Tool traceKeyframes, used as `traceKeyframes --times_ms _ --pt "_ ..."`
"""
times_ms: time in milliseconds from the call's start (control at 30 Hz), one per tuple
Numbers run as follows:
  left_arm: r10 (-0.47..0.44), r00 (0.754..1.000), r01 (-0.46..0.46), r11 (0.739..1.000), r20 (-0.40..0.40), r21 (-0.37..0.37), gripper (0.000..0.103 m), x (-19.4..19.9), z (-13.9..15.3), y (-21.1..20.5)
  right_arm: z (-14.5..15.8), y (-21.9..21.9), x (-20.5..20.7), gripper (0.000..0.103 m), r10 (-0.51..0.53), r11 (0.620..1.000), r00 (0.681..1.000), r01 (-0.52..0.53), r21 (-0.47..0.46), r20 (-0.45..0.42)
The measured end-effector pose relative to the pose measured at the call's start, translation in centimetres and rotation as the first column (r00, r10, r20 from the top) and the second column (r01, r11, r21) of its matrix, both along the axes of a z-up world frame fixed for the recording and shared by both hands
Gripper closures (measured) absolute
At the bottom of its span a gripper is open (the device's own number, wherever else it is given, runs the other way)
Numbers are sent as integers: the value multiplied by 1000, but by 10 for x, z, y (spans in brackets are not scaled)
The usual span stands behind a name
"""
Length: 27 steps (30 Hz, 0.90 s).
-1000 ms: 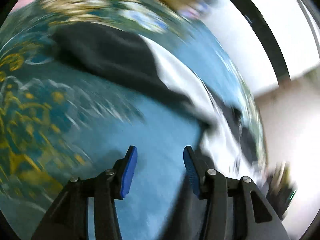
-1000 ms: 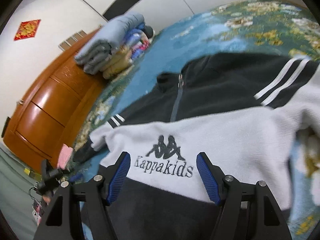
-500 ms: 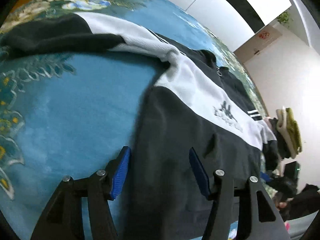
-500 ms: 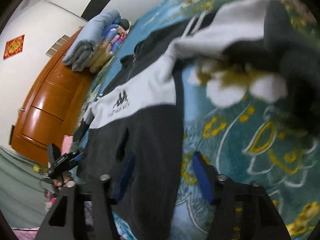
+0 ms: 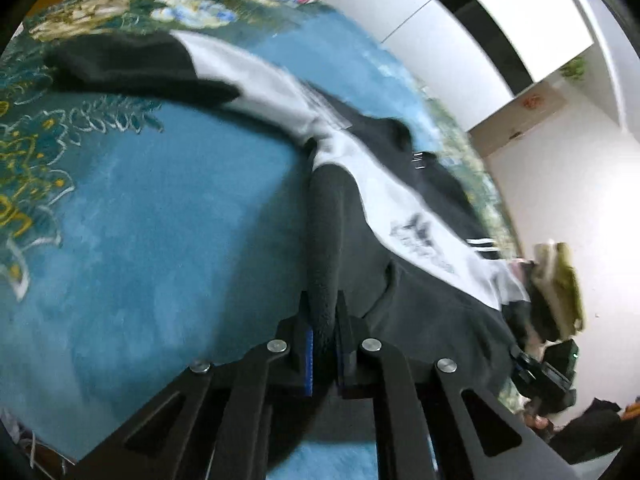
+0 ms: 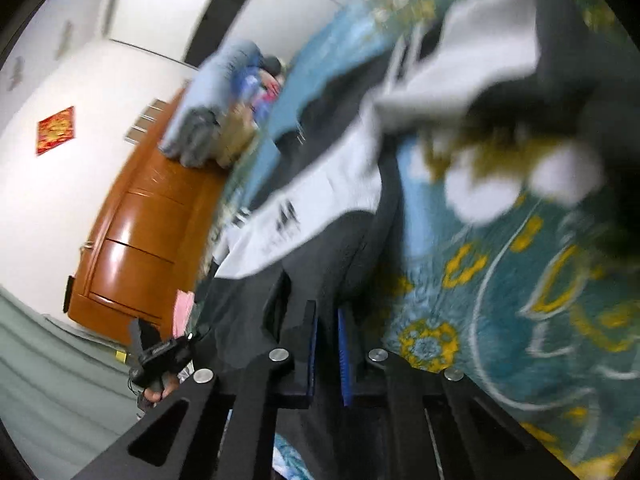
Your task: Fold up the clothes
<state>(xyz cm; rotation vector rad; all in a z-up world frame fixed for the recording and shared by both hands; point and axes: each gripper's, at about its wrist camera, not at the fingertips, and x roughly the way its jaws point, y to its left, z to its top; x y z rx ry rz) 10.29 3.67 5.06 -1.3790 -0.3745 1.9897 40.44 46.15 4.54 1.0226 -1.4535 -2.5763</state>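
Note:
A black and white zip jacket (image 5: 404, 208) with a chest logo lies spread on a blue patterned bed cover (image 5: 160, 208). My left gripper (image 5: 322, 336) is shut on the dark bottom hem at one side, and the cloth rises in a ridge from the jaws. In the right wrist view the same jacket (image 6: 316, 200) runs away from my right gripper (image 6: 326, 340), which is shut on the dark hem at the other side. One sleeve (image 6: 500, 64) lies out to the upper right.
A stack of folded blankets (image 6: 216, 120) sits at the bed's far end by a wooden headboard (image 6: 136, 240). A pile of folded clothes (image 5: 556, 280) lies beyond the jacket in the left wrist view. White walls surround the bed.
Both grippers have gone from open to shut, each closing on the jacket's bottom hem. Both moved in low to the hem corners.

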Motion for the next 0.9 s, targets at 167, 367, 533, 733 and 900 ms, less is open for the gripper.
traceKeyframes --times_ms 167,367,533,733,900 --pt "30 999 -27 997 35 -78 95 7 -25 2 -3 -1 9 93 -2 999 1000 1 34 27" --pt "32 999 -32 999 17 -43 93 8 -13 -1 27 18 39 79 -73 984 997 76 160 -26" --pt "89 990 -96 994 -112 -61 87 14 23 -24 70 41 77 4 -251 852 968 222 474 -2" --pt "134 983 -140 989 -128 -45 86 15 32 -28 62 21 40 4 -198 700 971 47 713 131" --pt "135 985 -142 988 -111 -57 86 15 21 -16 38 41 31 51 -241 668 944 -6 744 224"
